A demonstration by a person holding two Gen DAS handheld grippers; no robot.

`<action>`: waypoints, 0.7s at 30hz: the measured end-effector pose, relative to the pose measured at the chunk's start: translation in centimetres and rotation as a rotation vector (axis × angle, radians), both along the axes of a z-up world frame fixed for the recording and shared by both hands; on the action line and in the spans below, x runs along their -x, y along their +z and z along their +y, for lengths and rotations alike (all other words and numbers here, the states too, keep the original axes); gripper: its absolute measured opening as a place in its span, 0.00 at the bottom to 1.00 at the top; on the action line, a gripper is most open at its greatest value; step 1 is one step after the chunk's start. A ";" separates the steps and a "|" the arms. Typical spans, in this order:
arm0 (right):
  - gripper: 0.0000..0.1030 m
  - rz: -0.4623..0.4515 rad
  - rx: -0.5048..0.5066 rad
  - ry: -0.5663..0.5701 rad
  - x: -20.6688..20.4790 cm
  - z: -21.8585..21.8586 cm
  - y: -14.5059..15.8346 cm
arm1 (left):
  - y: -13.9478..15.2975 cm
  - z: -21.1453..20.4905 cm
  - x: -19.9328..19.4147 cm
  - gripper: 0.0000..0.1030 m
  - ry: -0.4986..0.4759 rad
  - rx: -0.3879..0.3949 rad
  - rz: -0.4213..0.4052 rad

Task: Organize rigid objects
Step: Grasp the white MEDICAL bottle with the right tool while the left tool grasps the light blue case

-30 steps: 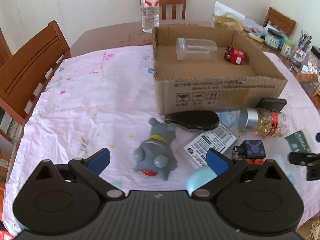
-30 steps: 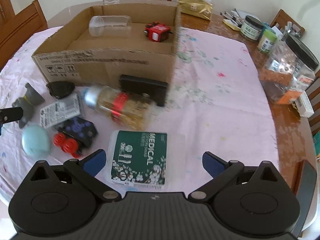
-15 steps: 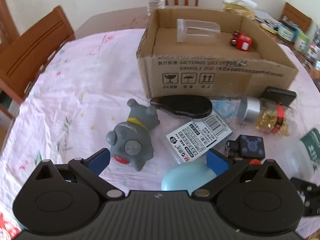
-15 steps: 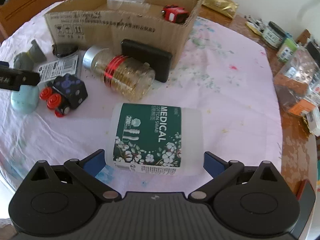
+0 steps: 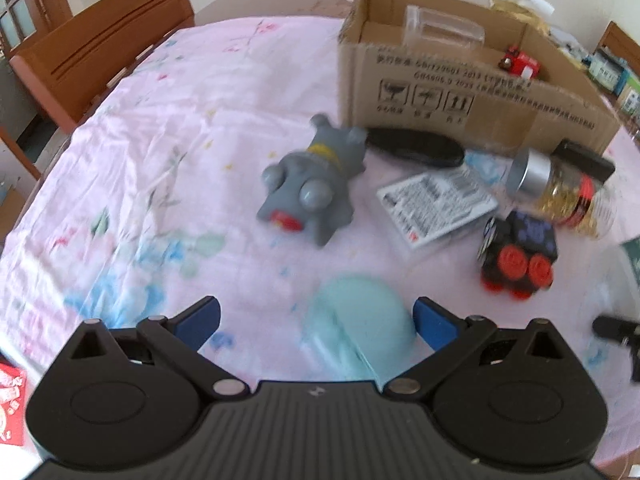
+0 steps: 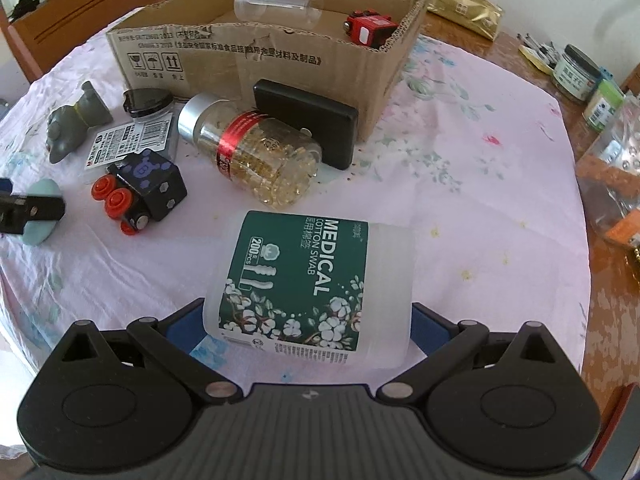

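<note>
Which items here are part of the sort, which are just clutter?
Job:
cardboard box
cotton swab tub
capsule jar
black toy train
grey toy
blue egg

Clutter:
gold packet
jars at table edge
wooden chair

Both wrist views face cardboard box (image 5: 460, 92)
</note>
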State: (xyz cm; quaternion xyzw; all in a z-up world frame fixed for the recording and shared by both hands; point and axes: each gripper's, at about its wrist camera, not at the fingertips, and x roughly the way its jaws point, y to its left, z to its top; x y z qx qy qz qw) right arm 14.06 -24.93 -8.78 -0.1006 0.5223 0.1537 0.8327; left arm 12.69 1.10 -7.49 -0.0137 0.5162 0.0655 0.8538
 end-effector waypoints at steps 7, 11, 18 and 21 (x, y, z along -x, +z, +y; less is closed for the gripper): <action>1.00 -0.028 -0.014 0.035 0.2 -0.3 -0.1 | -0.6 0.9 1.8 0.99 0.064 0.035 -0.011; 1.00 -0.056 -0.025 0.048 0.6 -0.5 -0.2 | -0.7 0.3 1.8 0.99 0.033 0.036 -0.036; 1.00 -0.076 -0.034 0.054 0.8 -0.6 -0.2 | -1.0 -1.4 1.9 1.00 -0.068 0.038 -0.083; 1.00 -0.080 -0.035 0.054 0.8 -0.6 -0.2 | -1.1 -1.4 2.1 1.00 -0.064 0.036 -0.098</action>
